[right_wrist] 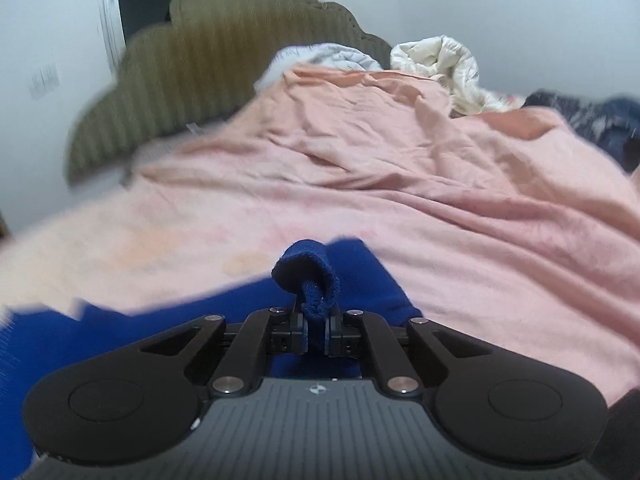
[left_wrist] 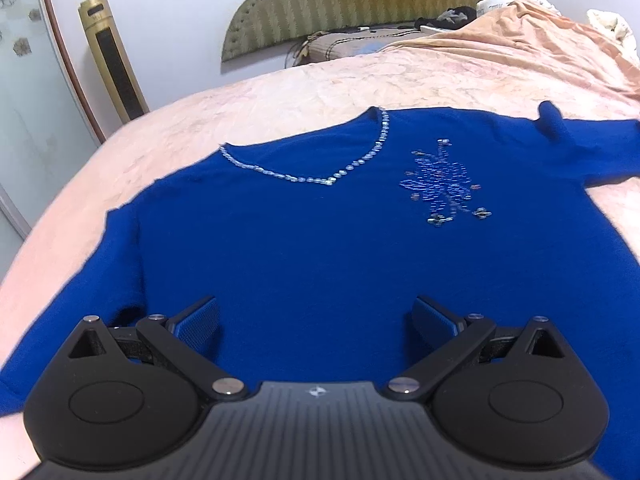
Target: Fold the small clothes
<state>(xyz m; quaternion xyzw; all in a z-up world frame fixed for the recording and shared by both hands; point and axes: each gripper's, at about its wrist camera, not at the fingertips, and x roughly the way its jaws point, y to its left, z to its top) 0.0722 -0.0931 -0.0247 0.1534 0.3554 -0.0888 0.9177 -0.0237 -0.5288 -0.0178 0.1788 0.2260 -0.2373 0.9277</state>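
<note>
Blue sweater spread flat on bed, front up; beaded V-neckline and beaded motif visible. Pink bedcover rumpled beyond. Left tongs spread wide over sweater body, nothing between pads. Right tongs pressed together, pinching blue sleeve cuff; cuff bunched and raised above fingertips. Right-wrist view blurred. Padded headboard at far end, tower fan by wall.

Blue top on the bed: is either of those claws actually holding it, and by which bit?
The right gripper pinches the blue top by a bunched cuff at the end of a sleeve. The left gripper is open above it, holding nothing.
</note>
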